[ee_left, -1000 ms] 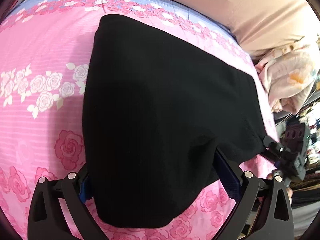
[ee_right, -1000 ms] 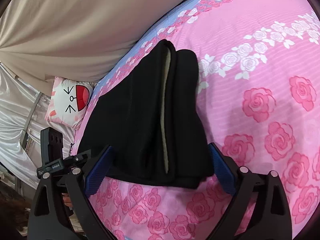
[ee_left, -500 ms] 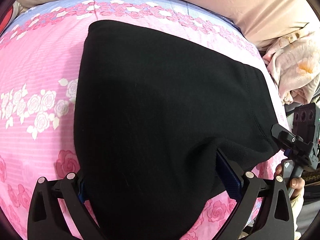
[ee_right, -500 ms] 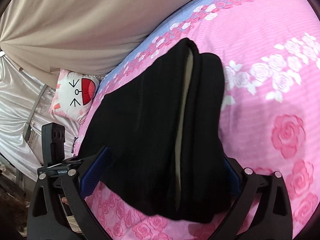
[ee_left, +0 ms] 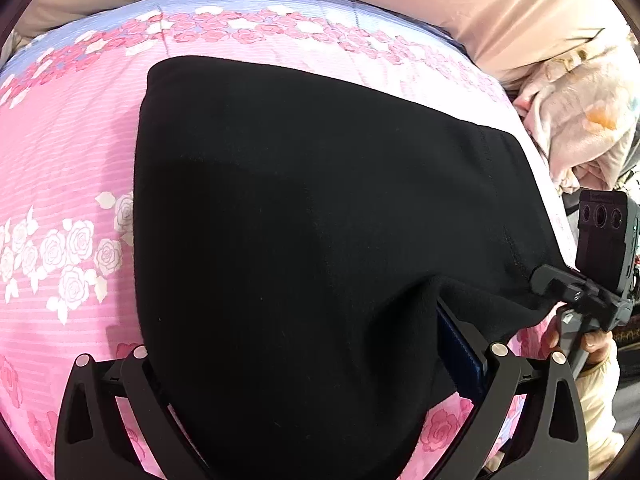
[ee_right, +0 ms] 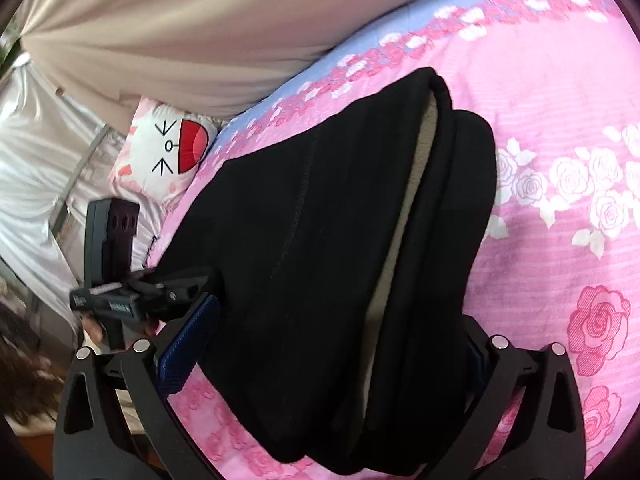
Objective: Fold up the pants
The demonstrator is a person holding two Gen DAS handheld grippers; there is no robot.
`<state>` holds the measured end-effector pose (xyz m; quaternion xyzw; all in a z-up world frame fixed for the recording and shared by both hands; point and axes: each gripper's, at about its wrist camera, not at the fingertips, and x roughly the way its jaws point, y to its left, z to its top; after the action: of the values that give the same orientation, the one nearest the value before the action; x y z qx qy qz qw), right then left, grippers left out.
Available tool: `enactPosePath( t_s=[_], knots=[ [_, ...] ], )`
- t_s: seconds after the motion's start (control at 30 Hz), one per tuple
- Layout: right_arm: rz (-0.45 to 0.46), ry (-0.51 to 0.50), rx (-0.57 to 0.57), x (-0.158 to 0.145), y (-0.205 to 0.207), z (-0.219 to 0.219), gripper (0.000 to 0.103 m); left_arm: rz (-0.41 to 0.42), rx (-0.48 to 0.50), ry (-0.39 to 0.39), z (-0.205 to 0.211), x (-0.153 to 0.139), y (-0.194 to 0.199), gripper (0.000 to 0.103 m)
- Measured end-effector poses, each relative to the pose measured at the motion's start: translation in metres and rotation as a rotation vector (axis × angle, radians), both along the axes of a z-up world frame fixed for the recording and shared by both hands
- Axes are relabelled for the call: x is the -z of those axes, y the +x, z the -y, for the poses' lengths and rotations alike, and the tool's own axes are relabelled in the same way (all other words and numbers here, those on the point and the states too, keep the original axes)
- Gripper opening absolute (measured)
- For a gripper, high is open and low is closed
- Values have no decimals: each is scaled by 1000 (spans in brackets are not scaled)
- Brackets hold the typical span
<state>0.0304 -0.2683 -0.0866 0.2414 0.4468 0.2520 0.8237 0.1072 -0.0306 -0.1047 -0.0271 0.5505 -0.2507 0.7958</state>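
the folded black pants [ee_left: 312, 240] lie on the bed [ee_left: 68, 152], reaching from 6 to 12 o'clock between the wide-spread fingers of the left gripper [ee_left: 304, 356] and the right gripper [ee_right: 332, 340].

A bedroom at home: rose-print bedspread [ee_left: 72, 168] (pink), cartoon pillow [ee_right: 160, 160].

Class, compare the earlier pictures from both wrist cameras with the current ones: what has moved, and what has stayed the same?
Both grippers have pushed in along the folded black pants, which now fill more of each view. The right gripper has just been opening, the pants between its fingers; the left gripper straddles them too. The pants stay folded on the pink floral sheet.
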Motion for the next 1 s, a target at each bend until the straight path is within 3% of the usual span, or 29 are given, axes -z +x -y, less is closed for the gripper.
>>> enactPosePath(
  t_s=[0.17, 0.33, 0.53, 0.7, 0.77, 0.83, 0.9, 0.93, 1.0],
  knots=[
    [-61, 77, 47, 0, 8, 10, 98, -14, -18, -105, -16, -1, 2, 98],
    [-46, 77, 46, 1, 5, 13, 96, -13, -19, -193, -29, 0, 1, 98],
    [-30, 79, 38, 0, 3, 12, 97, -105, -51, -502, -69, 11, 5, 97],
    [-26, 70, 22, -1, 5, 8, 98, -107, -33, -668, -82, 11, 4, 97],
    [-26, 71, 18, -1, 5, 8, 98, -111, -26, -668, -83, 11, 5, 97],
    [-28, 73, 6, -1, 5, 8, 98, -128, -24, -617, -75, 10, 7, 97],
    [-49, 48, -2, -1, 5, 12, 91, -136, -2, -556, -67, 10, 11, 97],
    [-65, 24, 8, -2, 4, 17, 81, -139, 18, -507, -62, 10, 11, 97],
    [-85, -35, 115, -14, -7, 35, 80, -146, 33, -499, -61, 9, 12, 97]
  ],
)
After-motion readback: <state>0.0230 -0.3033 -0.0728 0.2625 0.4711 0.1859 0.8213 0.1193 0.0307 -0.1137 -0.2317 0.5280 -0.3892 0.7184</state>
